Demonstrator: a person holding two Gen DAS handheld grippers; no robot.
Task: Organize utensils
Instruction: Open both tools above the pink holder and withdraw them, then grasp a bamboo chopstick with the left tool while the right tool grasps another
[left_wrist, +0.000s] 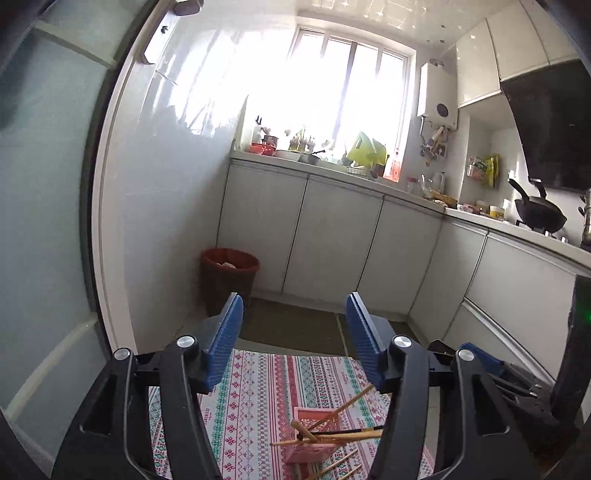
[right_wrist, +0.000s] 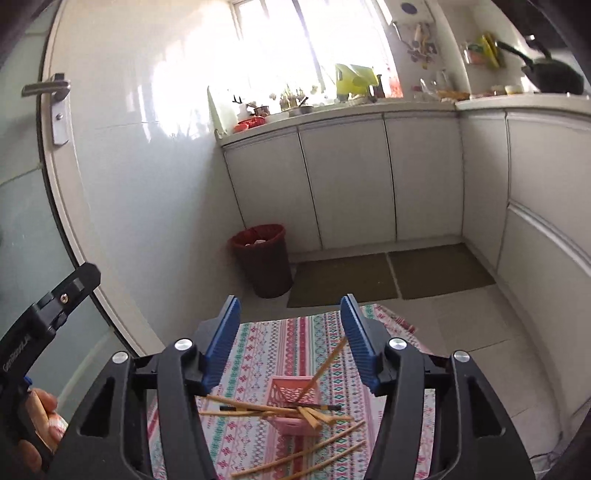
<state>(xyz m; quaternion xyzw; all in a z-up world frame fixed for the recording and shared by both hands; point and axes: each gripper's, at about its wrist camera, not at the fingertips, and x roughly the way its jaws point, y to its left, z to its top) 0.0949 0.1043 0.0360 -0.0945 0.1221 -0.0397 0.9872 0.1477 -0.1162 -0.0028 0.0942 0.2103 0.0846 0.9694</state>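
Observation:
A small pink slatted basket (left_wrist: 314, 439) (right_wrist: 291, 397) stands on a patterned cloth (left_wrist: 258, 391) (right_wrist: 280, 343). Several wooden chopsticks (left_wrist: 332, 437) (right_wrist: 258, 408) lie across its rim, one (right_wrist: 327, 365) leans up out of it, and others (right_wrist: 314, 446) lie loose on the cloth in front. My left gripper (left_wrist: 295, 317) is open and empty, held above and behind the basket. My right gripper (right_wrist: 290, 319) is open and empty, also above the basket. The left gripper's body shows at the left edge of the right wrist view.
A dark red waste bin (left_wrist: 229, 277) (right_wrist: 260, 258) stands on the floor by the white wall. White cabinets (left_wrist: 332, 236) (right_wrist: 351, 177) run under a cluttered counter with a black wok (left_wrist: 539, 214). Brown floor mats (right_wrist: 388, 273) lie beyond the cloth.

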